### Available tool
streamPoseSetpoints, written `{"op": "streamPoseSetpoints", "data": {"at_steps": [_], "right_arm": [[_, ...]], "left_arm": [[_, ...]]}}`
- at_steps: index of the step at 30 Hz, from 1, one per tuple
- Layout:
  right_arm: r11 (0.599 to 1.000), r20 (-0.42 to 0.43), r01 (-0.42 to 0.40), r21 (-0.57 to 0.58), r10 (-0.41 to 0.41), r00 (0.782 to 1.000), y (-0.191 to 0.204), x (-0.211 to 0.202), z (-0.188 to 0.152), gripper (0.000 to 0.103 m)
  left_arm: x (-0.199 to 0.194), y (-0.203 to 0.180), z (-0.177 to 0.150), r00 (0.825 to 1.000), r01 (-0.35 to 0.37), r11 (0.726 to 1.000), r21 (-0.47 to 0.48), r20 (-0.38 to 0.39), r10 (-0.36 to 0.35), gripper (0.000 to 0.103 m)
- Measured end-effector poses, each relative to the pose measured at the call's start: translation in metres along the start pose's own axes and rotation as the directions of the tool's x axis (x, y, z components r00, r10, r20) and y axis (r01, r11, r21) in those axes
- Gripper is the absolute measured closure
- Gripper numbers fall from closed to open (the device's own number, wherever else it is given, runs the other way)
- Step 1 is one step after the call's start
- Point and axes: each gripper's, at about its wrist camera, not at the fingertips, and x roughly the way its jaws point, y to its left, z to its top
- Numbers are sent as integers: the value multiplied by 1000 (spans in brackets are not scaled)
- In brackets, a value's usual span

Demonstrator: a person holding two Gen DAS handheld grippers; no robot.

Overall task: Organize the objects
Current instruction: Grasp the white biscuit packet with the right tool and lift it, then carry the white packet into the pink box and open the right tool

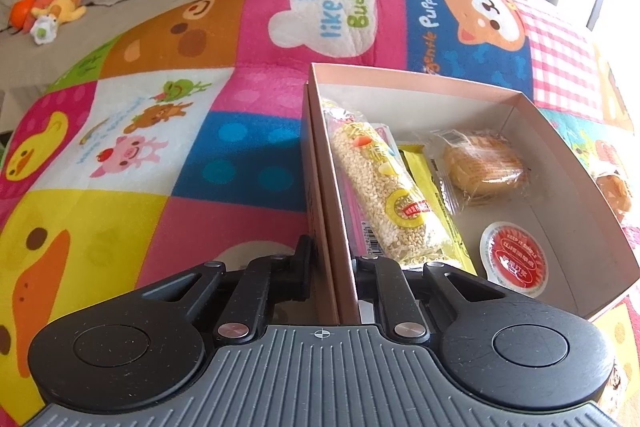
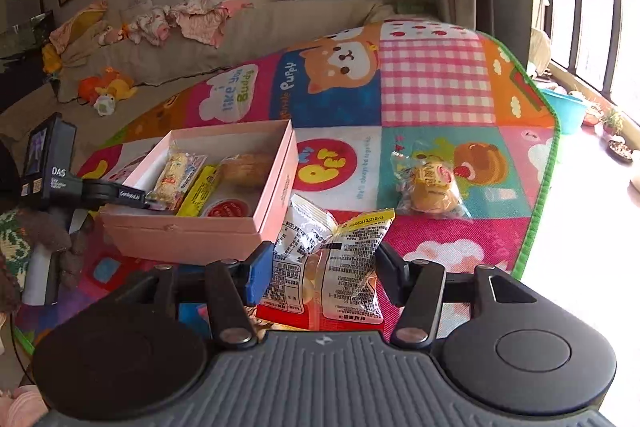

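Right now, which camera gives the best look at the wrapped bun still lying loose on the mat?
The right wrist view: the wrapped bun lies whole and unobstructed on the mat, right of the pink box. The left wrist view catches only a sliver of it, past the box's far wall at the frame edge.

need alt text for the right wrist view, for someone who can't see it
The right gripper holds a clear printed snack packet above a colourful play mat. To its left, the left gripper clamps the wall of an open pink box of snacks. Another wrapped bun lies on the mat.
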Motion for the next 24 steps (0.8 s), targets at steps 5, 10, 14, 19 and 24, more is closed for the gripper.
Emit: {"op": "streamPoseSetpoints", "data": {"at_steps": [5, 10, 14, 19, 24], "right_arm": [[998, -75, -22, -55, 18, 997, 34, 22, -36, 48], [999, -49, 19, -40, -21, 999, 45, 27, -48, 48], [998, -29, 23, -60, -25, 999, 55, 23, -52, 48], [992, -17, -16, -123, 14, 1000, 70, 18, -60, 48], [988, 10, -17, -153, 18, 1000, 77, 13, -62, 48]], "left_arm": [[0, -2, 0, 1000, -12, 1000, 8, 2, 12, 89], [0, -3, 0, 1000, -18, 1000, 8, 14, 18, 90], [1, -2, 1, 1000, -18, 1000, -4, 11, 18, 90], [1, -3, 0, 1000, -24, 1000, -6, 13, 24, 90], [1, -4, 0, 1000, -28, 1000, -1, 15, 28, 90]]}}
